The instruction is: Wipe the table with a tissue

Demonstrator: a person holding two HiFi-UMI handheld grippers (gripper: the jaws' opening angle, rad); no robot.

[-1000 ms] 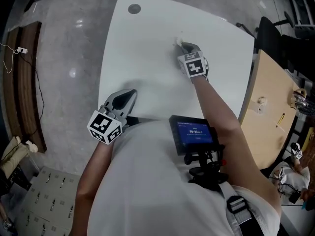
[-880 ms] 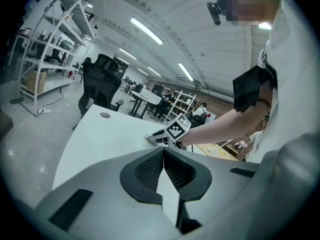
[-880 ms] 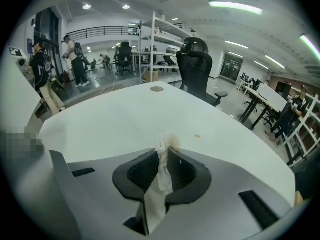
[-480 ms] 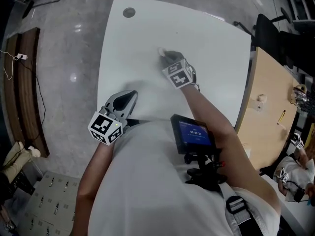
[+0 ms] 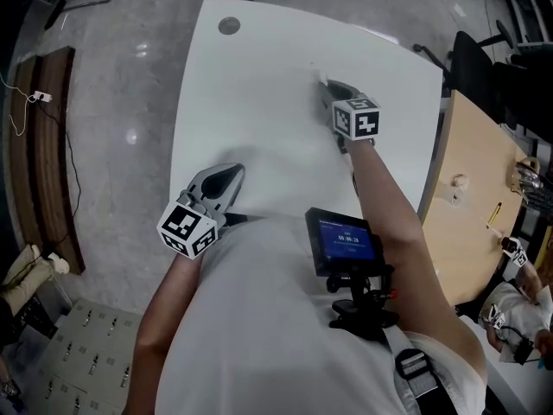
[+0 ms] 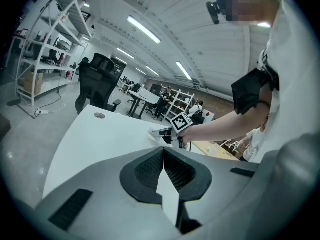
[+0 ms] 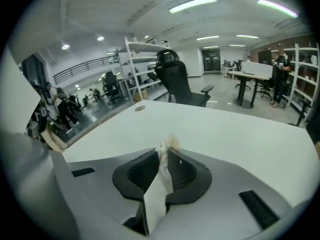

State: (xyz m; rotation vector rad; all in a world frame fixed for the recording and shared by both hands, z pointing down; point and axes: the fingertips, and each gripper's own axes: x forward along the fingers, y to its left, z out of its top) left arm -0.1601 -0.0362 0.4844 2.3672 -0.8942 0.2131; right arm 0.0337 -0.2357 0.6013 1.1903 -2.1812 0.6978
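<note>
Two grippers show in the head view. The right arm [image 5: 389, 223] reaches out nearly straight from 5 o'clock, and the right gripper [image 5: 330, 88] points toward 11 o'clock over the far part of the white table [image 5: 259, 102]. A small white tissue [image 5: 320, 78] sticks out at its tip, against the tabletop. The left gripper [image 5: 230, 171] sits at the table's near edge, toward 7 o'clock, with the forearm bent close to the body and its nose aimed at 1 o'clock.

From the left gripper view, this gripper's jaws are pressed together with nothing between them. Beyond them, at 12 o'clock, the right gripper [image 6: 161, 133] lies low on the table [image 6: 100, 134], and the tissue [image 6: 154, 132] juts from its tip toward 9 o'clock.

From the right gripper view, the jaws are clamped on the tissue [image 7: 163, 171]. It stands as a narrow strip between them, its long axis running from 6 to 12 o'clock, with its crumpled upper end poking just past the tips. The table [image 7: 235, 129] spreads ahead, with a round cable hole [image 7: 139, 108] at 11 o'clock and a black office chair [image 7: 176, 84] behind its far edge.
</note>
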